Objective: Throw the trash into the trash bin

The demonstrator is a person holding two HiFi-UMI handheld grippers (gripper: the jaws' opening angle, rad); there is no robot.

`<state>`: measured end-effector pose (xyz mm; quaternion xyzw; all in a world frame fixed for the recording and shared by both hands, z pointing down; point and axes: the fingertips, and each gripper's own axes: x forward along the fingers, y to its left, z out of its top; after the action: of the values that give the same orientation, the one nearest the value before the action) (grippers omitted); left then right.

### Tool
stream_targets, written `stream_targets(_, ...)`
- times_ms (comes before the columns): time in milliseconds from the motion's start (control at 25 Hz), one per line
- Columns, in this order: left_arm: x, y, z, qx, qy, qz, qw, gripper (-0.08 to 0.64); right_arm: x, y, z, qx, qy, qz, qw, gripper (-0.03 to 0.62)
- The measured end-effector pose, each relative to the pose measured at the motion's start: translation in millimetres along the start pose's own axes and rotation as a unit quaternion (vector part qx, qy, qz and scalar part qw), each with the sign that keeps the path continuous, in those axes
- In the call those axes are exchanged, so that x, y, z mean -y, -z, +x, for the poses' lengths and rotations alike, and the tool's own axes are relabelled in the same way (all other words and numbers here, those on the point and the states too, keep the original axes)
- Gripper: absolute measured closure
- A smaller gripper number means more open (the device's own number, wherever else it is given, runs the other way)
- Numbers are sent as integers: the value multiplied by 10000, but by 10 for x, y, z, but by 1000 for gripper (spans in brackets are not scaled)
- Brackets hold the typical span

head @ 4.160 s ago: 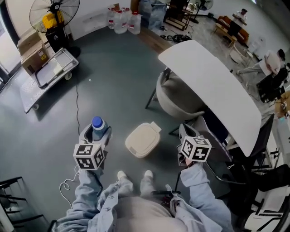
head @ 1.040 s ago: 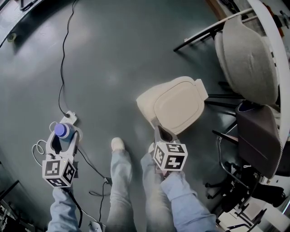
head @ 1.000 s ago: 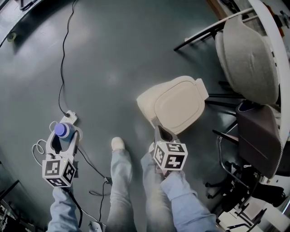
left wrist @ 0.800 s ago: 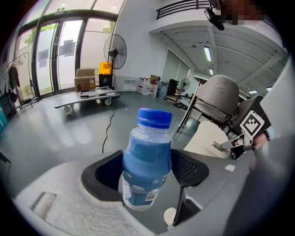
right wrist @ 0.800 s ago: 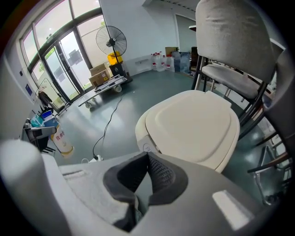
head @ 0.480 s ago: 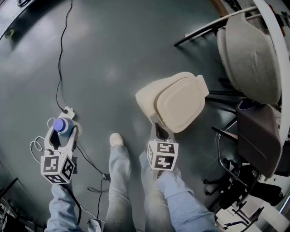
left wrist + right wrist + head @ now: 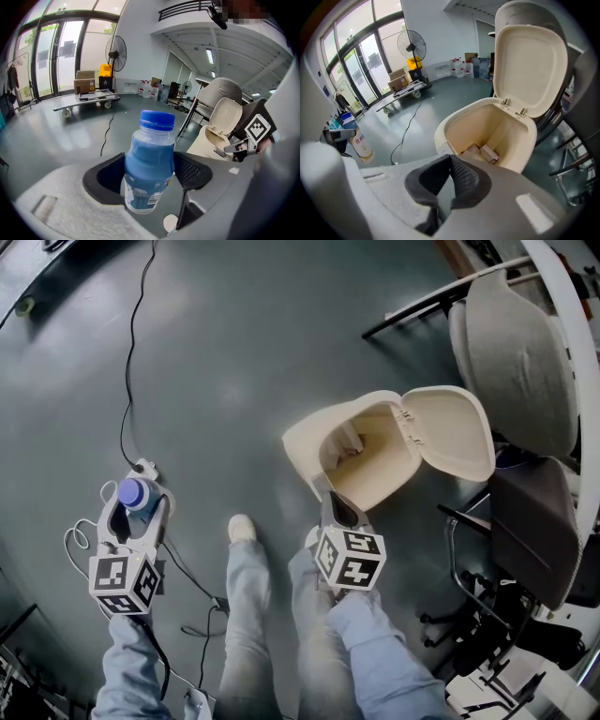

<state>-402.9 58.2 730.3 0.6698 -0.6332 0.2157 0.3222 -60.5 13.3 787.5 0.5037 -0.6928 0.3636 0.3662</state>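
While the left gripper (image 7: 150, 172) clamps its two black padded jaws on the sides, a clear plastic bottle of blue liquid (image 7: 150, 154) with a blue screw cap stands upright between them. The right gripper (image 7: 451, 161) has its jaws pressed together on nothing, close to the near rim of a cream plastic trash bin (image 7: 525, 150). The bin's hinged lid (image 7: 529, 65) stands raised, and crumpled pale scraps (image 7: 483, 152) lie inside. The bottle is well apart from the bin. A grey shell chair (image 7: 520, 362) stands beside the bin on the dark grey floor (image 7: 234, 352).

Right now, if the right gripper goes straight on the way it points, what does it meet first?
Probably the near front wall of the open cream plastic trash bin, which stands just ahead of the right gripper. Depth is hard to judge here.
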Motion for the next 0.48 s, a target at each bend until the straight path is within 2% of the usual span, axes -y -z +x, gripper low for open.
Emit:
stream_targets(240,215,-227,34,73,143,115,9998,225,219,-282,-214,283,210,-17,9994,589)
stream_targets(480,780,-612,29,146,562,384,9976,225,583,-543,-616,497,456,256,9974,589)
